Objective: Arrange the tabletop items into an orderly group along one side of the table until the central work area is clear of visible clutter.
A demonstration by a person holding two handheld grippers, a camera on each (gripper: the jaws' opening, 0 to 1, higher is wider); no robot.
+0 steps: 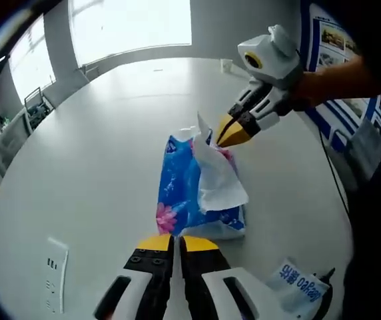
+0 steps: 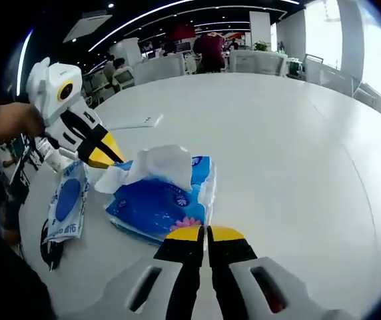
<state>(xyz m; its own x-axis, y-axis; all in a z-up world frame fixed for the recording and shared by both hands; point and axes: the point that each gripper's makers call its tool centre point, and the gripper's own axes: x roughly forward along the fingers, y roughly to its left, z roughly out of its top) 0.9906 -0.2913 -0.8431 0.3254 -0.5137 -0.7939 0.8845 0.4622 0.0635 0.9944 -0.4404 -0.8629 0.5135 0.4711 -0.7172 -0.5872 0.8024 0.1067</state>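
We see both grippers, left (image 1: 177, 244) and right (image 2: 204, 233), jaws together, flanking the tissue pack (image 1: 194, 190) at table (image 1: 110, 147) centre; wipes packet (image 1: 300, 283) at five o'clock.

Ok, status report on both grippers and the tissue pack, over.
Left gripper shut, at the tissue pack. Right gripper shut, at the pack's other end. Loose tissue sticking up. Second packet beside it.

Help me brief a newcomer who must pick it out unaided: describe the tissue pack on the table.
On the big white round table, look just ahead of the two yellow-tipped grippers. The tissue pack lies flat there, a soft blue wrapper with a pink flower print and a white tissue sticking out of its top. The smaller blue-and-white packet beside it shows no loose tissue.
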